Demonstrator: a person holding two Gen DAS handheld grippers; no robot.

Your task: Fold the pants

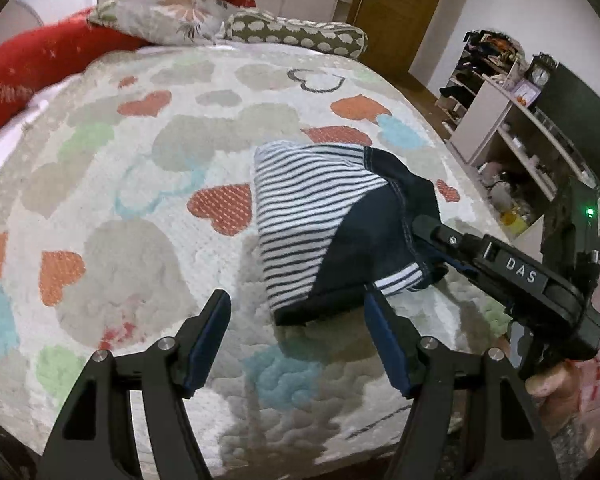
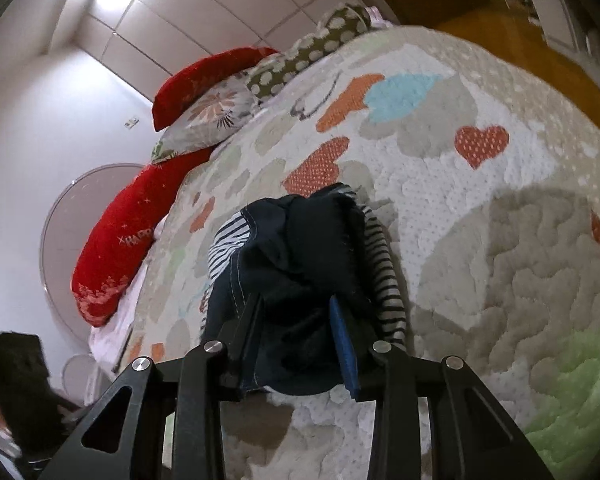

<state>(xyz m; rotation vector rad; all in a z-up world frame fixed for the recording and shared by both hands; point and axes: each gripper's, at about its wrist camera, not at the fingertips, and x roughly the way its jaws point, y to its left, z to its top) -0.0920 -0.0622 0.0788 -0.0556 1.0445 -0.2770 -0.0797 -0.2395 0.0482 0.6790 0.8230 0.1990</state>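
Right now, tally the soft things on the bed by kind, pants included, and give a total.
Red pillows: 2
Floral pillow: 1
Olive cushion with pale spots: 1
Pants, navy and striped: 1
Heart-patterned quilt: 1
Total: 6

Left gripper [image 1: 296, 344] spread, empty; right gripper [image 2: 296, 344] clamped.
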